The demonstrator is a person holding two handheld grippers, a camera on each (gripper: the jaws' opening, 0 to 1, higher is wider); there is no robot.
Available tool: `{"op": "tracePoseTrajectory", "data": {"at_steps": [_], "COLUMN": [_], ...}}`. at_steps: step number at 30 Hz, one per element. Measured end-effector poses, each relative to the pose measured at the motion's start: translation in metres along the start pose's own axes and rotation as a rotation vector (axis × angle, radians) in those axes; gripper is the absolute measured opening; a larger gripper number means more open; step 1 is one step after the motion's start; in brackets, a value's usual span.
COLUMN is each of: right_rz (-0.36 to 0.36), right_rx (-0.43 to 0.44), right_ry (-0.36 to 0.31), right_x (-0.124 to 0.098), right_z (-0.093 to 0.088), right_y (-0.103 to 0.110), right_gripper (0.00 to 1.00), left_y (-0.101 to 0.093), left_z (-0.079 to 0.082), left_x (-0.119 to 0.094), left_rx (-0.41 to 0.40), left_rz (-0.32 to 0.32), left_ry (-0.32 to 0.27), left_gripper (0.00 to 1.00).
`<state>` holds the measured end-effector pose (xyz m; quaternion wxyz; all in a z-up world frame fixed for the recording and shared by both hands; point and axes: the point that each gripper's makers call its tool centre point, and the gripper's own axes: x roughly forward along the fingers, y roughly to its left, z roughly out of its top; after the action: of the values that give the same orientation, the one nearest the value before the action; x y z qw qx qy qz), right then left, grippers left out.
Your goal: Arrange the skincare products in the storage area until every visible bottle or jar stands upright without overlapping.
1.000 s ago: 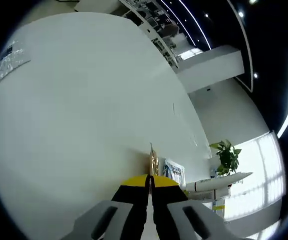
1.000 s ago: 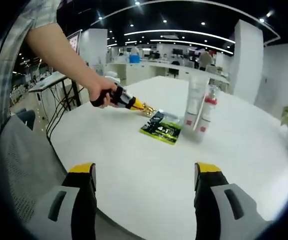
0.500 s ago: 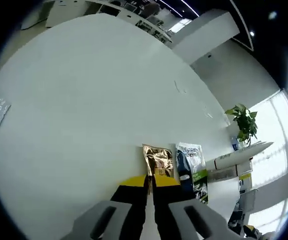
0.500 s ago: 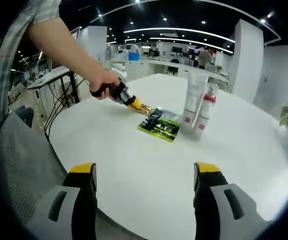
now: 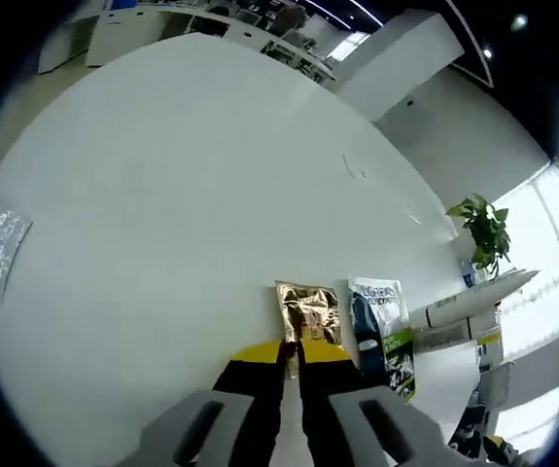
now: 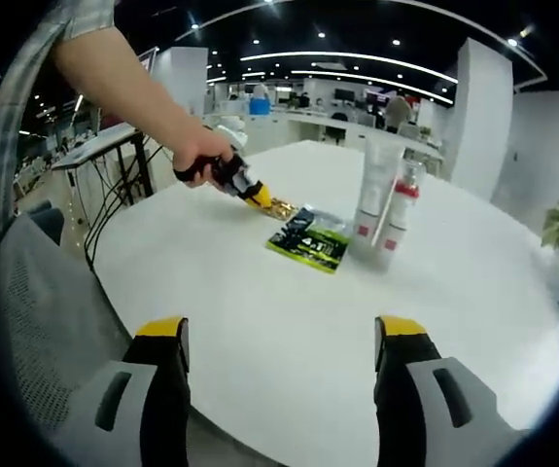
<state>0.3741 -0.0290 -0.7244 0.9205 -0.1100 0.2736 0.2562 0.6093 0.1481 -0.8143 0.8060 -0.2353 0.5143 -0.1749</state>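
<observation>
I count two flat sachets and two upright containers on the white surface. My left tool is pinched on the near edge of the shiny gold sachet; just right of it lies the dark green sachet. My right tool is wide open, holding nothing; the white tube and the red-capped bottle stand ahead, touching.

Left gripper view close above the white surface, rolled, looking across it, right gripper view set back at its edge, level, both sharing the gold sachet and green packet
</observation>
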Motion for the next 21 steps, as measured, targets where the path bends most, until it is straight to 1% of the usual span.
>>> {"op": "tracePoseTrajectory", "data": {"at_steps": [3,9,11,12,14,15,16,17,18,19,20,21], "right_rz": [0.001,0.000,0.001,0.001,0.001,0.001,0.001,0.000,-0.001,-0.002,-0.003,-0.003], "right_rx": [-0.006,-0.008,-0.008,-0.008,-0.011,-0.011,-0.012,-0.013,-0.013,-0.013,-0.013,-0.013], "right_ry": [0.010,0.008,0.008,0.010,0.010,0.011,0.013,0.014,0.016,0.015,0.016,0.017], "right_x": [0.001,0.000,0.000,0.000,0.001,0.001,0.001,0.001,0.001,0.001,0.001,0.001], "right_z": [-0.002,-0.001,-0.001,-0.002,-0.002,-0.002,-0.002,-0.003,-0.003,-0.002,-0.003,-0.003], "right_y": [0.000,0.000,0.000,0.000,0.000,0.001,0.000,0.000,0.000,0.000,0.000,0.000], "right_gripper": [0.75,0.75,0.75,0.75,0.75,0.75,0.75,0.74,0.74,0.74,0.74,0.74], "left_y": [0.003,0.006,0.009,0.014,0.017,0.018,0.013,0.016,0.019,0.026,0.035,0.040], "left_z": [0.002,0.004,0.006,0.008,0.014,0.018,0.027,0.029,0.034,0.045,0.051,0.056], "left_x": [0.000,-0.003,-0.005,-0.006,-0.009,-0.011,-0.013,-0.017,-0.020,-0.026,-0.033,-0.039], "left_rx": [0.030,0.073,0.096,0.112,0.140,0.152,0.187,0.181,0.215,0.267,0.295,0.321], "left_rz": [0.018,0.051,0.069,0.092,0.095,0.086,0.039,0.055,0.058,0.077,0.111,0.132], "left_ry": [0.015,0.012,0.008,0.008,-0.008,-0.017,-0.049,-0.037,-0.040,-0.052,-0.046,-0.045], "left_gripper": [0.06,0.12,0.14,0.16,0.23,0.24,0.23,0.23,0.24,0.27,0.30,0.33]}}
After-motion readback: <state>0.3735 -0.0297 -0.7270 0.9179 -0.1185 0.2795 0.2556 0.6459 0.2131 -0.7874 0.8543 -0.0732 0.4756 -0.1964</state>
